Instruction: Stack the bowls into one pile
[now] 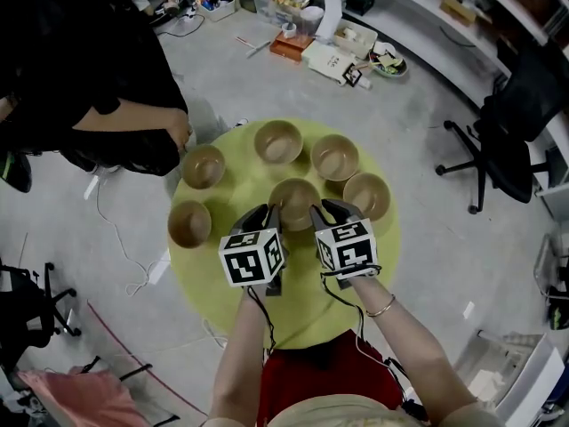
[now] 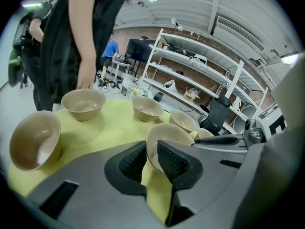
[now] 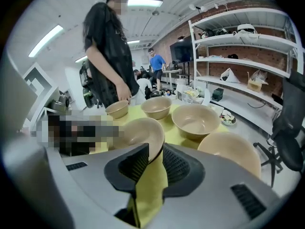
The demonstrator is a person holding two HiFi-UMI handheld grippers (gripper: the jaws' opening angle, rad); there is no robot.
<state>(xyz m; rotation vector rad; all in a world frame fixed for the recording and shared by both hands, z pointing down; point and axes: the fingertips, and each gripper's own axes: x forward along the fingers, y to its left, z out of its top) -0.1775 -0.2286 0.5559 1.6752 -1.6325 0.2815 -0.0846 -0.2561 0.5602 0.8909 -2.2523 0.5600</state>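
Six tan bowls sit on a round yellow-green table (image 1: 293, 310). Both grippers grip the middle bowl (image 1: 294, 196) by its rim. My left gripper (image 1: 271, 217) is shut on its left edge, and in the left gripper view the pads pinch the bowl wall (image 2: 164, 136) at the left gripper's tips (image 2: 151, 155). My right gripper (image 1: 317, 213) is shut on the right edge, with the rim (image 3: 143, 131) clamped between the right gripper's pads (image 3: 153, 157). The other bowls ring it: left (image 1: 189, 223), back left (image 1: 204, 165), back (image 1: 278, 142), back right (image 1: 335, 157), right (image 1: 367, 195).
A person in black stands at the table's far left with a hand (image 1: 181, 132) near the back-left bowl. A black office chair (image 1: 507, 145) stands to the right. Boxes and clutter (image 1: 307, 25) lie on the floor beyond the table. Shelving (image 3: 238, 56) lines the wall.
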